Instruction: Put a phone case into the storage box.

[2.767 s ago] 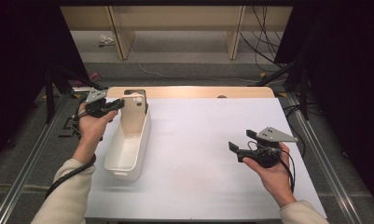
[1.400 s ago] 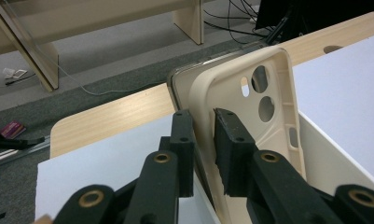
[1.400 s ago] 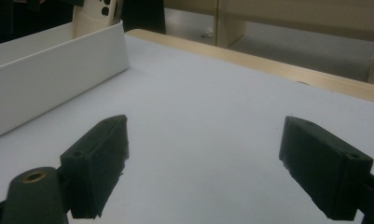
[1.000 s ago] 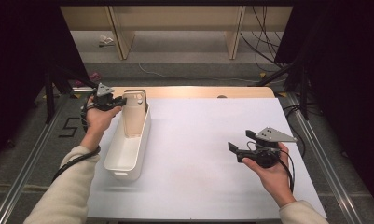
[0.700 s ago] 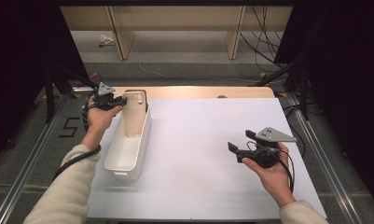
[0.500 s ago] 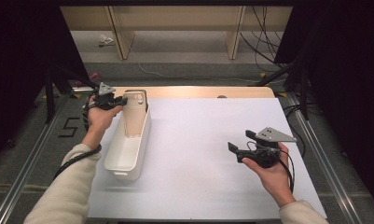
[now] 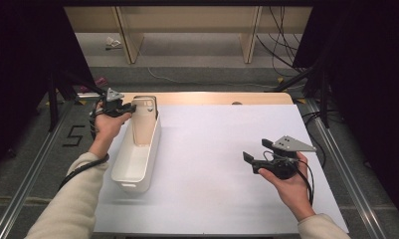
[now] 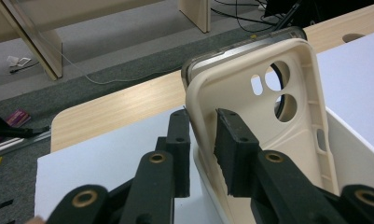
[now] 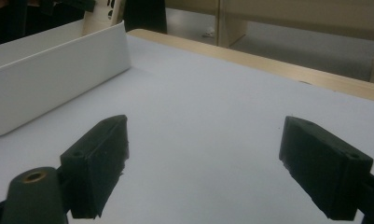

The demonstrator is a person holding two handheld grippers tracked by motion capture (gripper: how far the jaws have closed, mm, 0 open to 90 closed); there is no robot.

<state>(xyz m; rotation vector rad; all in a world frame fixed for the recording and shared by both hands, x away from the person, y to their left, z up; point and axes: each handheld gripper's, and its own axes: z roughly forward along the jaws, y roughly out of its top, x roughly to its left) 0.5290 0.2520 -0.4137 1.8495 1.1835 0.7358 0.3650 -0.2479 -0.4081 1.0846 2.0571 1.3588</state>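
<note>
L gripper [image 8: 198, 140] clamped on edge of phone case [image 8: 264, 116], upright at far end of bin [image 7: 137, 149]. R gripper [image 7: 259, 154] wide apart, empty, over table [image 7: 212, 139].

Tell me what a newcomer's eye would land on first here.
Probably the cream plastic phone case, standing upright at the far end of the long white plastic bin on the table's left, with the left gripper shut on its edge. Next, the right gripper held over the bare white table top, jaws wide open.
</note>
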